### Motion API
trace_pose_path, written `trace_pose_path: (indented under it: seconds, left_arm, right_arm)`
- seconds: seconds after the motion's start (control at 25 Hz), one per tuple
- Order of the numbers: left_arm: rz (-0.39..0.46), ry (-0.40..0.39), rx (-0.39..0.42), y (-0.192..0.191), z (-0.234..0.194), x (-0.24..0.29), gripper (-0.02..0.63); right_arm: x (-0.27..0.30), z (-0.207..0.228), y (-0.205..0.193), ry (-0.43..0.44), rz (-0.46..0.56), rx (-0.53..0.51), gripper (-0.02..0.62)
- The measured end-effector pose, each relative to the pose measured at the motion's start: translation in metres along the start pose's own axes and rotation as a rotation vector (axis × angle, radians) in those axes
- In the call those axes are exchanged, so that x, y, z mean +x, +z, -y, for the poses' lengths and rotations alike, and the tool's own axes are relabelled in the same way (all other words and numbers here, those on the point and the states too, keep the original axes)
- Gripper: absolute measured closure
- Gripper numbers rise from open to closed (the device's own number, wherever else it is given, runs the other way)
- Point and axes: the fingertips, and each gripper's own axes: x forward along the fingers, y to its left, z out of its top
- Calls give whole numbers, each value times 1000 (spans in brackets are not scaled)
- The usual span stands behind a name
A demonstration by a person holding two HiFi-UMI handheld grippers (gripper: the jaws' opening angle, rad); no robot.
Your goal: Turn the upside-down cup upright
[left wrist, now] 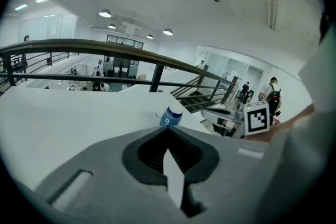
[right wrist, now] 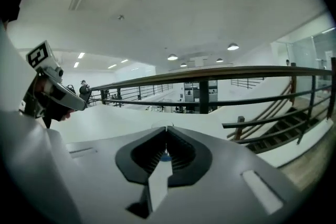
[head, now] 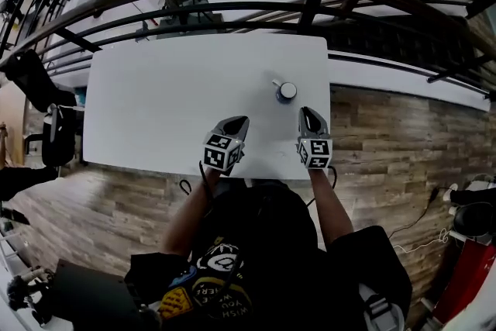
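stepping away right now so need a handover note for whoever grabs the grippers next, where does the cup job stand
Left gripper: jaws together, empty, over the near edge of the table.
Right gripper: jaws together, empty, just short of the cup.
Cup: stands on the white table, beyond and between the two grippers, touched by neither. Its handle points away to the left.
Done: the cup's wider, pale end seems to face up, so it looks upright, though it is too small to be sure.
Left: check the cup close up. If the opening is down, grip it and flip it.
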Motion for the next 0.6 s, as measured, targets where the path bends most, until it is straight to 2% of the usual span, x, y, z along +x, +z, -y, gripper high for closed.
trace_pose_path:
  seconds: [0.04,0.24,0.32,0.44,0.6]
  left_arm:
    - [13,5,16,0,7,-4,600]
    - [70,-20,107,-2,44,-38,600]
    - [88,-42,140,-5,60,-52,600]
    - [112,-87,175,-11,83,-76,601]
    - [141,-124,209,-49,109,-123,600]
  right_arm:
    - [-20,-2,1,-10,10,41,597]
    - [-104,-47,4,26,52,239,597]
    - [-128,-69,3,49,49,258,597]
    - [-155,-100,4,76,48,229,597]
    - [-196,-140,-7,75,78,241,597]
